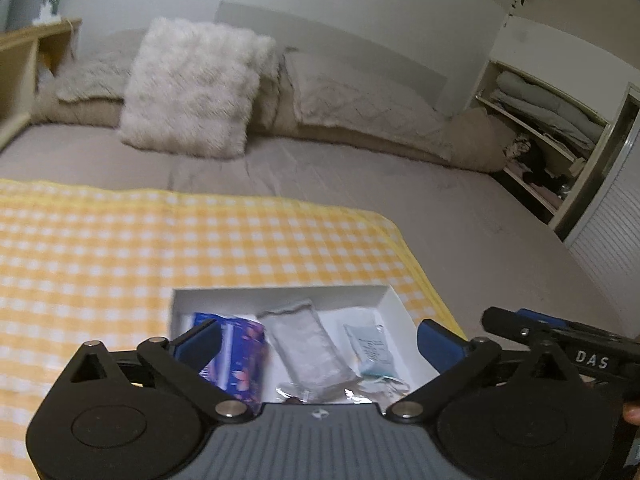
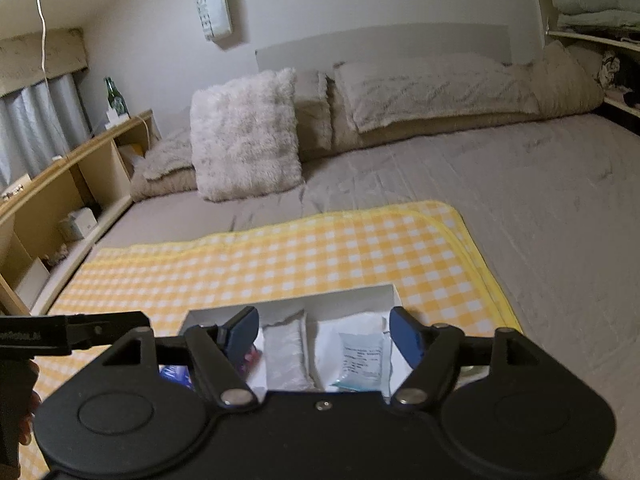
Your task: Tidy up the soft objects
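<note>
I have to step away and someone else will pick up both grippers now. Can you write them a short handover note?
Left gripper: open, holding nothing, hovering over the white box.
Right gripper: open, holding nothing, over the same box.
The box sits on the yellow checked blanket on the bed. Inside, side by side: a purple packet on the left, a grey pouch in the middle, a pale blue packet on the right.
Done: three soft packs lie in the box.
Left: I see no loose packs on the blanket; the near end of the box is hidden by the grippers, so check there.
</note>
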